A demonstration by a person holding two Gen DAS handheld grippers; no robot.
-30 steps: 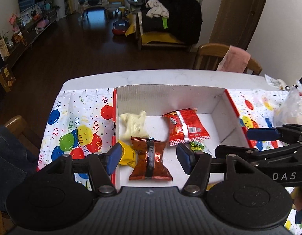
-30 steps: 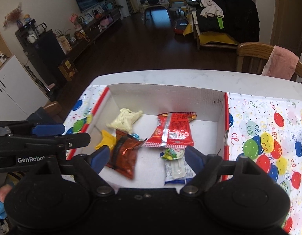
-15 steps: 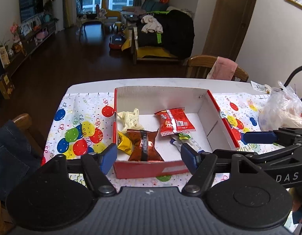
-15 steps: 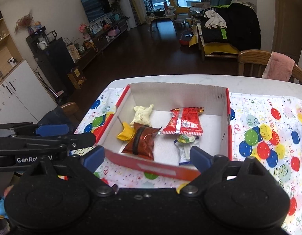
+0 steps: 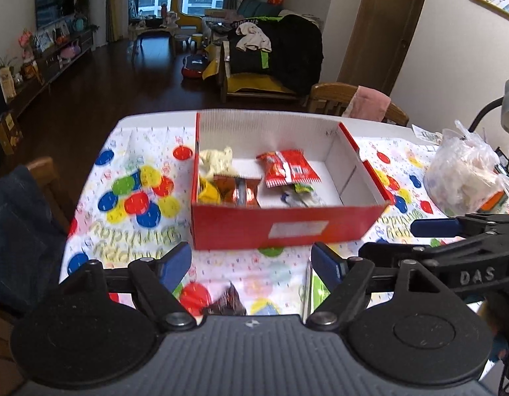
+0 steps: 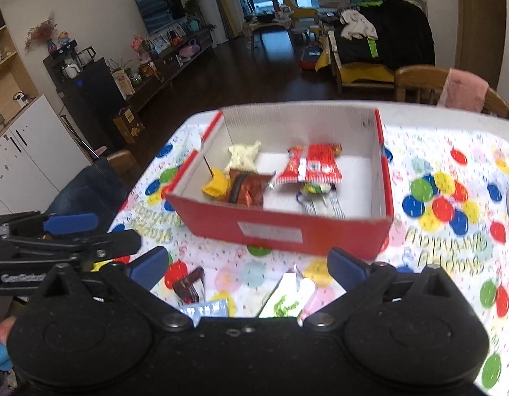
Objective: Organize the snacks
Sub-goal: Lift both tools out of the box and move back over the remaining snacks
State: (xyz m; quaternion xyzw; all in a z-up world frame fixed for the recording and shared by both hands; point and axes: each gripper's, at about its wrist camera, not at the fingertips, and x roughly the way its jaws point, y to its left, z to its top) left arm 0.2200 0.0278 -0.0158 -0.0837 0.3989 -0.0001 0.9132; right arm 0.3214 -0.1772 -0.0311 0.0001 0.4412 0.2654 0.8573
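A red cardboard box [image 5: 280, 227] [image 6: 280, 227] stands on the balloon tablecloth and holds several snack packs: a red one [image 5: 287, 168] [image 6: 310, 165], a brown one [image 5: 237, 191] [image 6: 247, 188], a pale one [image 5: 216, 161], a yellow one [image 6: 216, 184]. Loose snacks lie on the cloth in front of the box: a dark brown pack [image 5: 229, 302] [image 6: 188, 285], a green-white pack [image 6: 287, 297] and a blue-grey pack [image 6: 206, 310]. My left gripper [image 5: 252, 265] is open and empty above them. My right gripper [image 6: 247, 267] is open and empty too.
A clear plastic bag [image 5: 465, 178] of items sits on the table's right side. Wooden chairs stand at the far side [image 5: 346, 102] and at the left [image 6: 122, 161]. The table's far edge lies just behind the box.
Both grippers have pulled back from over the box toward the near side of the table. The box's red front wall and the loose snacks in front of it have come into view.
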